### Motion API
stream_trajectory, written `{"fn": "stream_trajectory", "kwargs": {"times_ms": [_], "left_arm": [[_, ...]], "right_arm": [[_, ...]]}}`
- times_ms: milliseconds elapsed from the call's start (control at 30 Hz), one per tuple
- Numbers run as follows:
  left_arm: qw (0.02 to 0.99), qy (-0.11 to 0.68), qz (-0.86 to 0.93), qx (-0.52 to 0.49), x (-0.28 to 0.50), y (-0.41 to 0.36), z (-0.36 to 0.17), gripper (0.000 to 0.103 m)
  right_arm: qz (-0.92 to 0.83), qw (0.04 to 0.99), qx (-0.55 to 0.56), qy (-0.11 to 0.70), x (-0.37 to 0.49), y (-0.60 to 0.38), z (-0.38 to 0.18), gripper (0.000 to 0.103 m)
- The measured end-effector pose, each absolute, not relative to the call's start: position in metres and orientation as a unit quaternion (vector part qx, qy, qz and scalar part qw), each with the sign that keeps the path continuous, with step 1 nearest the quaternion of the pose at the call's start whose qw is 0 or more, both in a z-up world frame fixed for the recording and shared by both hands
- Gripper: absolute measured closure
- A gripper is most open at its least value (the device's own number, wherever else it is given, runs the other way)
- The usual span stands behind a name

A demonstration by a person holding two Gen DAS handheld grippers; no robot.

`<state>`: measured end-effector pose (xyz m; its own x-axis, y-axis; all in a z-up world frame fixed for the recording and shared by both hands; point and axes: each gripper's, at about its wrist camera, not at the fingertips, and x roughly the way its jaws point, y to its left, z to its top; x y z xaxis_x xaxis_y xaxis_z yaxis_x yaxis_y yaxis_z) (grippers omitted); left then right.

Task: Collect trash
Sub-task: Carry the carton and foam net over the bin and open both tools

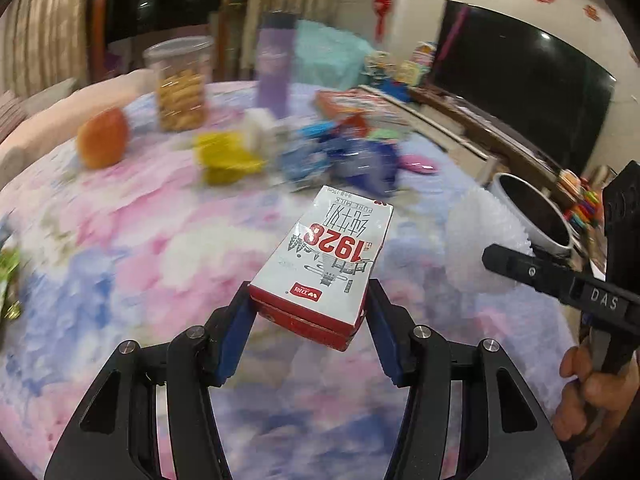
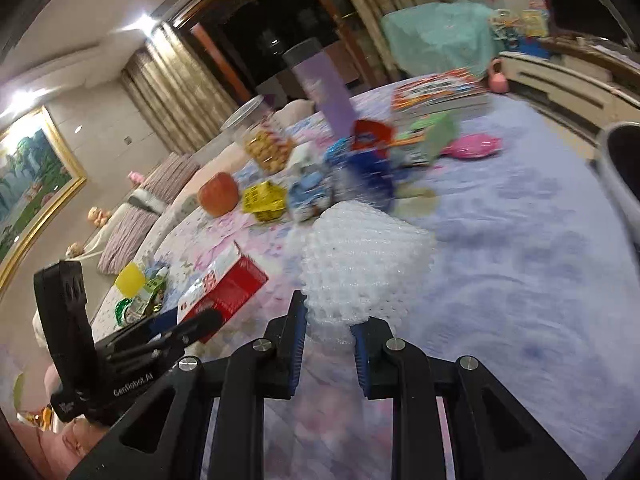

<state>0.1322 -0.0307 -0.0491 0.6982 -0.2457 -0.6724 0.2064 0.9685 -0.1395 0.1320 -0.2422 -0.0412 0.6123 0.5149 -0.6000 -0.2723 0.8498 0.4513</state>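
Holding trash in both tools: the left gripper (image 1: 310, 316) clamps a milk carton (image 1: 332, 256) at frame centre, the right gripper (image 2: 330, 328) pinches a white foam net (image 2: 360, 256). This looks like the carry step; next each load likely needs moving over the grey bin (image 1: 532, 212) at right and releasing. Farther back, a pink-and-blue tablecloth (image 1: 132, 240), wrappers, an orange, a cookie jar, then the television at upper right

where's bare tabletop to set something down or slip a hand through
Free: the near cloth between the milk carton and the apple, and the right stretch between the foam net and the bin. Crowded: the wrapper pile mid-table.
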Motion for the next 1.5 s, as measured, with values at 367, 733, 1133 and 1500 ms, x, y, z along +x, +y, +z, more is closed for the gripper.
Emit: {"fn": "stream_trajectory", "kwargs": {"times_ms": [367,733,1133,1500], "left_arm": [[0.911,0.353,-0.213,0.019,0.141,-0.135,-0.036,0.049],[0.901,0.351,-0.251,0.042,0.154,-0.194,-0.033,0.049],[0.896,0.349,-0.269,0.055,0.163,-0.227,-0.029,0.049],[0.892,0.346,-0.284,0.065,0.179,-0.255,-0.024,0.049]], "right_arm": [[0.142,0.906,0.184,0.354,0.100,-0.338,-0.028,0.082],[0.085,0.918,0.201,0.332,0.088,-0.404,-0.018,0.082],[0.071,0.920,0.208,0.323,0.094,-0.430,-0.017,0.082],[0.062,0.920,0.206,0.328,0.103,-0.452,-0.018,0.082]]}}
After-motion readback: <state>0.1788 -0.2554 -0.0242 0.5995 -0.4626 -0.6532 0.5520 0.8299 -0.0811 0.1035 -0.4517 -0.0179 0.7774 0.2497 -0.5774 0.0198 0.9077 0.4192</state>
